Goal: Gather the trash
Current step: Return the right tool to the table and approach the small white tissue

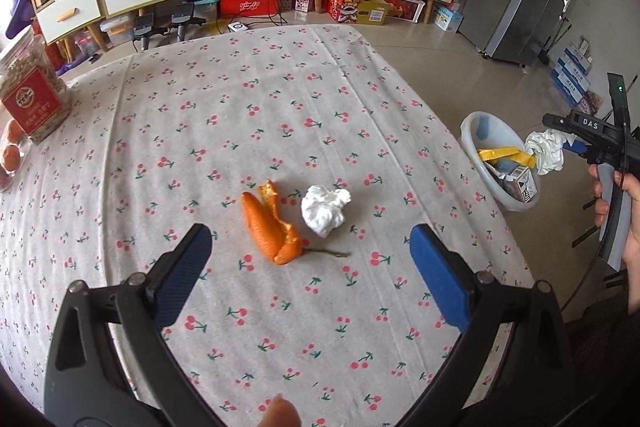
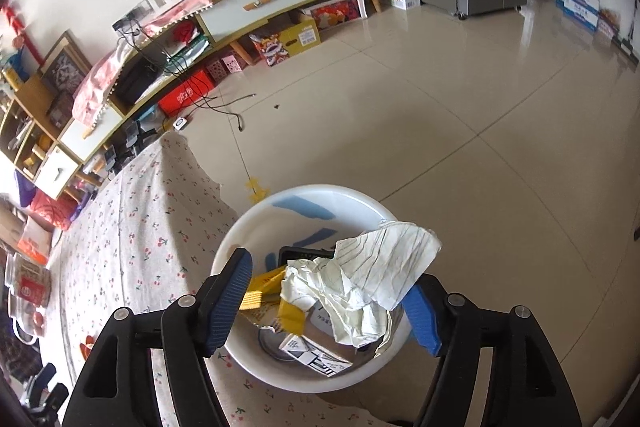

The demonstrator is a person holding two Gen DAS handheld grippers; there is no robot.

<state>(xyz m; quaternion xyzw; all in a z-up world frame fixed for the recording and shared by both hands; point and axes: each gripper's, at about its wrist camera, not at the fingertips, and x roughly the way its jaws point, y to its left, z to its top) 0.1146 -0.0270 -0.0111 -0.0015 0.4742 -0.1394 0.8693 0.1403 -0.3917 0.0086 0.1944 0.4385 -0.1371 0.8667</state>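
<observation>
Left wrist view: the left gripper [image 1: 310, 275] is seen with jaws spread wide above the cherry-print tablecloth [image 1: 200, 147]. An orange peel [image 1: 272, 227] and a crumpled white tissue [image 1: 324, 209] lie side by side at frame centre, untouched. "DAS" is read on the right gripper [image 1: 566, 147] at the right edge. Right wrist view: the jaws are seen parted, with crumpled paper [image 2: 360, 283] lying against the right pad over the white bin [image 2: 280, 215], lower centre; whether it is gripped cannot be told. Printed cartons [image 2: 316, 355] are noted inside; their text is illegible.
</observation>
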